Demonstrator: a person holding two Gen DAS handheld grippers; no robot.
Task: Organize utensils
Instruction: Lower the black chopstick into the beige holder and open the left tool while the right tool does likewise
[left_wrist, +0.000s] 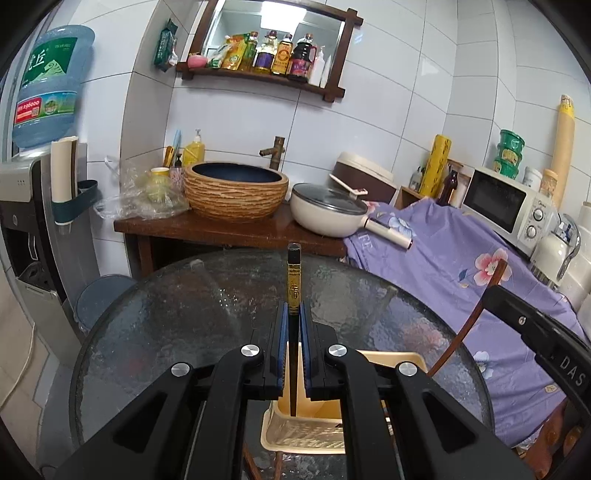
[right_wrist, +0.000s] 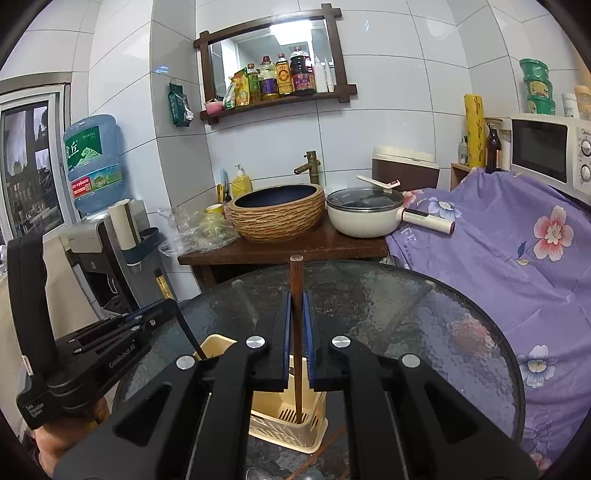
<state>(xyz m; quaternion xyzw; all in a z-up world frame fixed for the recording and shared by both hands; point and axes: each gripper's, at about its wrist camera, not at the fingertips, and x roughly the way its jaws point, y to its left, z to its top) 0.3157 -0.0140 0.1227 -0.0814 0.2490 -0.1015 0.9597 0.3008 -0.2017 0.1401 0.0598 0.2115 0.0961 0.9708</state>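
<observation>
While each gripper's own frame blocks the holder's near rim, left gripper (left_wrist: 293, 314) clamps a black gilt-banded chopstick (left_wrist: 294, 280), right gripper (right_wrist: 297, 306) a brown chopstick (right_wrist: 296, 295), tips down in the cream holder (right_wrist: 288, 428) at six o'clock; loose utensils (right_wrist: 325, 454) cut off below.

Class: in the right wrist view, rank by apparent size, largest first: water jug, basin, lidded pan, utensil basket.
1. Basin
2. Water jug and lidded pan: too alike to rank
3. Utensil basket, nearest yet partly hidden by the right gripper
</observation>
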